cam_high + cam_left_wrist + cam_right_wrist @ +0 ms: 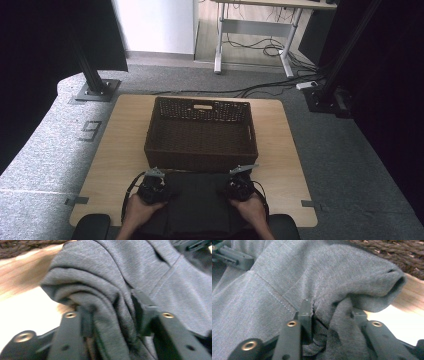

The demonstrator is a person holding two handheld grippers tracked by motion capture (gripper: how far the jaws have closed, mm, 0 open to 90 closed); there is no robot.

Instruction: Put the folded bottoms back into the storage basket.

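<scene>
High view first: two hands come in from the bottom edge, one gripper each, so two grippers total. Left hand (136,210) sits at the near left corner of one dark grey cloth (197,202), right hand (254,210) at the near right corner, both forearms angled slightly inward, knuckles up, grippers pointing away from the person and low over the counter (112,160).

Left gripper (151,186) is clamped on a bunched fold of the cloth at its left edge; in the left gripper view the fabric (105,290) is pinched thick between the two black jaws. Right gripper (239,184) has done the same on the right edge, with a wad of grey fabric (332,290) squeezed between its jaws in the right gripper view. Both pairs of jaws look closed tight on the cloth, nothing loose.

The cloth lies flat-ish on the near part of the counter, between the two grippers, its far edge just beside the near wall of one brown woven basket (200,152). That basket sits mid-counter with a handle cutout in its far wall.

Past the counter: grey carpet, a desk (255,30) with white legs, and cables on the floor.
</scene>
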